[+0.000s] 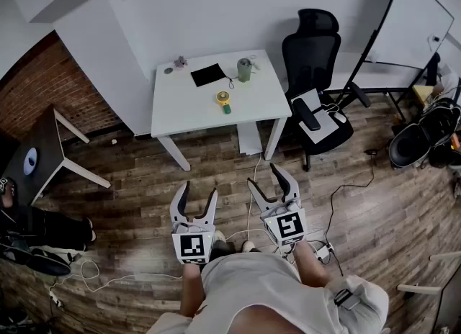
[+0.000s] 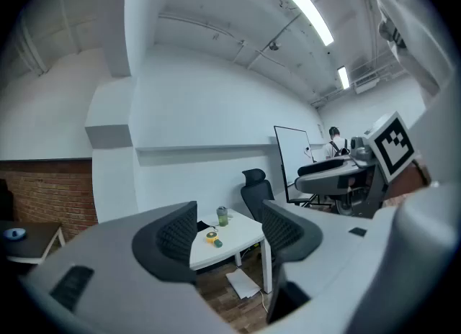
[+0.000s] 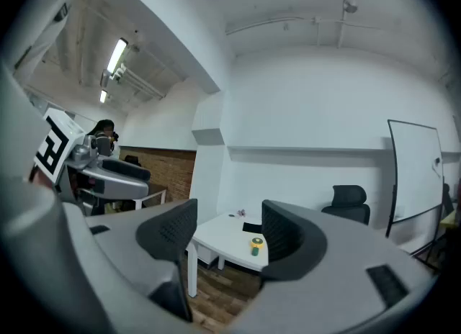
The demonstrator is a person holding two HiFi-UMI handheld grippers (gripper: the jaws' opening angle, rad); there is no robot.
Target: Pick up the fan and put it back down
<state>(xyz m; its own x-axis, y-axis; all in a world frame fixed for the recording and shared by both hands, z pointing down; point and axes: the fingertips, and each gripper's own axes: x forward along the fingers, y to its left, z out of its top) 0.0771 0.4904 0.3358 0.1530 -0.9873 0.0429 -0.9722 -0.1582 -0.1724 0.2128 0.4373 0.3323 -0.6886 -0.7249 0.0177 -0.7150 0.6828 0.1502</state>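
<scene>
Plainly the task has not got under way: the step in hand is the approach, with the person standing on the wooden floor [image 1: 130, 181] well short of the counter [image 1: 180, 113]. Left of the counter stands a dark side table [image 1: 45, 142], well apart from it, so that flank is roomy. The left gripper [image 1: 199, 187] hangs level in front of the counter's near edge, its fingers [image 2: 169, 242] released and spread with only air between them. On the counter, the yellow fan [image 1: 224, 99] lies near the middle, toward the near edge; behind it sit a black pad [image 1: 208, 75] and a green cup [image 1: 244, 70], both apart from it. The right gripper [image 1: 263, 173] is likewise level before the counter, its fingers [image 3: 288, 235] parted on nothing. Right of the counter an office chair [image 1: 311, 59] stands close to the corner, with a whiteboard [image 1: 418, 23] beyond. The next move, as I judge it, calls for walking forward and reaching over the near edge, fingers wide, to straddle the fan. Cables [image 1: 252, 203] trail over the floor below the counter and may catch a foot; the chair crowds a reach from the right.
</scene>
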